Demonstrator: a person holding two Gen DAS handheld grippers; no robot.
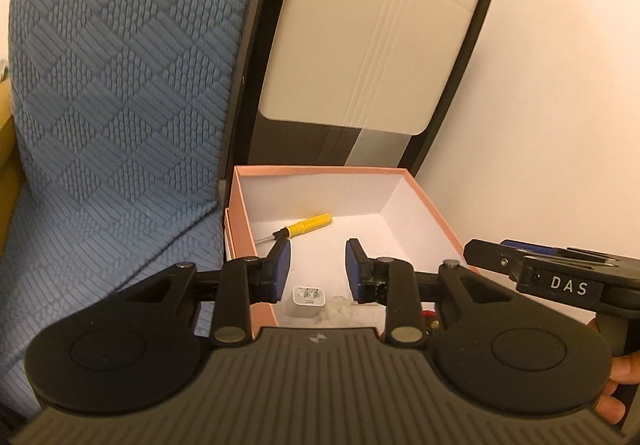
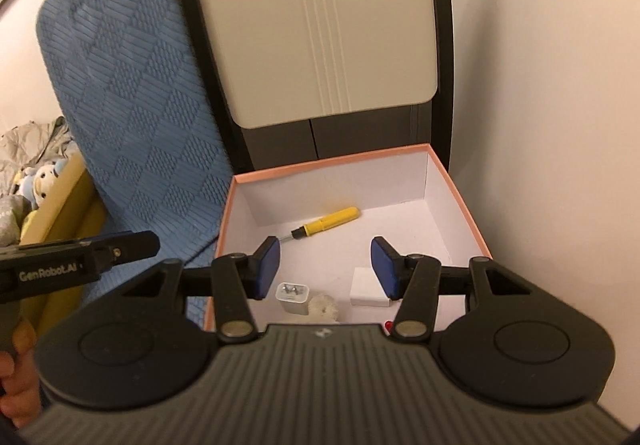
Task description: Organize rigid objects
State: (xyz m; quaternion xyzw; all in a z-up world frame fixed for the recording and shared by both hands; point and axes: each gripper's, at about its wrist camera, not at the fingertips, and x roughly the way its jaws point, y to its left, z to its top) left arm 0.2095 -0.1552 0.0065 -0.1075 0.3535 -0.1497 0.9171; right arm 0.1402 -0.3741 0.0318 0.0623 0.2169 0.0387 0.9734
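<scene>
Pink box (image 2: 460,189) mid-frame holds the screwdriver (image 2: 326,223) and charger (image 2: 293,297), but both our grippers (image 1: 318,271) (image 2: 325,269) hang part-open and empty, so a sloppy dip could clip its thin wall.

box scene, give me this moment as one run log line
left gripper: open, empty | right gripper: open, empty | box: screwdriver, charger, white block inside

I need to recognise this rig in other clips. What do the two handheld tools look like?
Both are matte black with ribbed bodies, round side discs and blue pads: left tool, right tool. White lettering reads "GenRobot.AI" on the left one's side, "DAS" on the right one's. No sleeves visible.
</scene>
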